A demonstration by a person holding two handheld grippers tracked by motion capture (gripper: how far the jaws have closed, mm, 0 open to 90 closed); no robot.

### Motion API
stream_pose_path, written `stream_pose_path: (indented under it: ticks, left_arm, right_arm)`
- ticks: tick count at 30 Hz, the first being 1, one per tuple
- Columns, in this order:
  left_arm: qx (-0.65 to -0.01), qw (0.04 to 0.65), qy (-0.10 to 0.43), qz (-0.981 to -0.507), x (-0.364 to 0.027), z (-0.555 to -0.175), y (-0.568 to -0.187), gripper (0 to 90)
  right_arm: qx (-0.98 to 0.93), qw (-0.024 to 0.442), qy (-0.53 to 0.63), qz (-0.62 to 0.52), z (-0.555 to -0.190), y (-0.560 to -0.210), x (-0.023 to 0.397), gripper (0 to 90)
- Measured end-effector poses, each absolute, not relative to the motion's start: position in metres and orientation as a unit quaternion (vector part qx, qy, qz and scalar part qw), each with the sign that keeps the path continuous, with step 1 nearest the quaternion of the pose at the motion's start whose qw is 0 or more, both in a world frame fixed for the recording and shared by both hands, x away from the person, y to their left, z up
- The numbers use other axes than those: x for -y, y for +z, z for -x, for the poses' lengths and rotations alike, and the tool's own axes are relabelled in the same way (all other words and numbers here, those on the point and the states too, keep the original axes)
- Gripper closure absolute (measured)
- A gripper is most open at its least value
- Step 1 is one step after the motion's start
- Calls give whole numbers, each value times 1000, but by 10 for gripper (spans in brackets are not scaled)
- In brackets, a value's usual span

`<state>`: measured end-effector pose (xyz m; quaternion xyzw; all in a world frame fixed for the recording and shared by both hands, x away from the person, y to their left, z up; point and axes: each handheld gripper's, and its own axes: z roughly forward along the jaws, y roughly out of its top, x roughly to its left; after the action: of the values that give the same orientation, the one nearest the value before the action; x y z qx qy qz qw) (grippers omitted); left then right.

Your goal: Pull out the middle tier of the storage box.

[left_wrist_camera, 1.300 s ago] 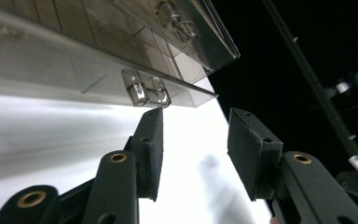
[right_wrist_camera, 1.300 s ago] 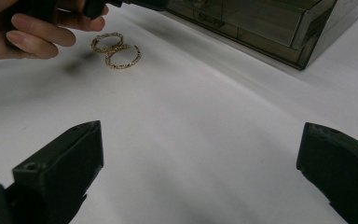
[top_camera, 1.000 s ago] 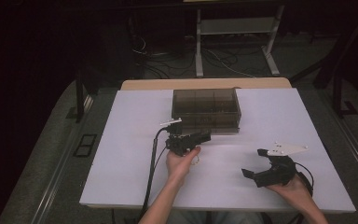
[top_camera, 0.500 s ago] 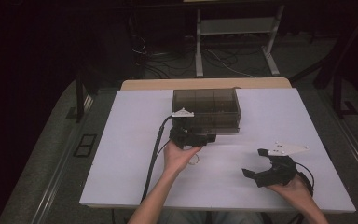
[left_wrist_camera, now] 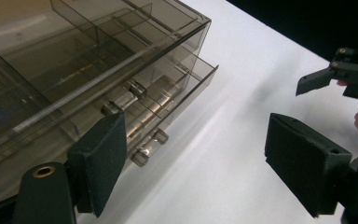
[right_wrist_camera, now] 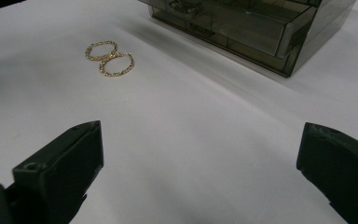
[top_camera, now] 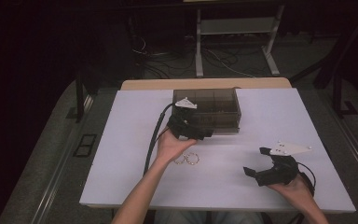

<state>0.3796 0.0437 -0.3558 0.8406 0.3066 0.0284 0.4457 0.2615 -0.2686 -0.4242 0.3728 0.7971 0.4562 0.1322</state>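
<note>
We note the left tool (top_camera: 200, 132) has risen from the bench (top_camera: 130, 154) since a second ago and now hangs at the front of the smoky drawer box (top_camera: 214, 105). Its jaws have just been opening; they stand released, nothing between them. In the left gripper view one drawer (left_wrist_camera: 186, 86) juts slightly open, its knobs (left_wrist_camera: 142, 154) just ahead of the left pad. Two gold hoop earrings (top_camera: 187, 158) lie on the bench behind and below this tool. The right tool (top_camera: 254, 161) rests released, unmoved. We judge the next step is grasping a knob.
</note>
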Motion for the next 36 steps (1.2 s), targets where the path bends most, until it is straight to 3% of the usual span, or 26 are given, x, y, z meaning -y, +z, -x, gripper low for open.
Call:
stream_pose_path:
  ticks: [19, 36]
  left_arm:
    - [-208, 366, 50, -906, -30, -396, -343, 232]
    - [-146, 366, 67, -917, -30, -409, -355, 461]
  right_arm:
    - [-796, 137, 457, -373, -260, -423, 269, 0]
    - [-797, 135, 455, -373, -261, -424, 269, 0]
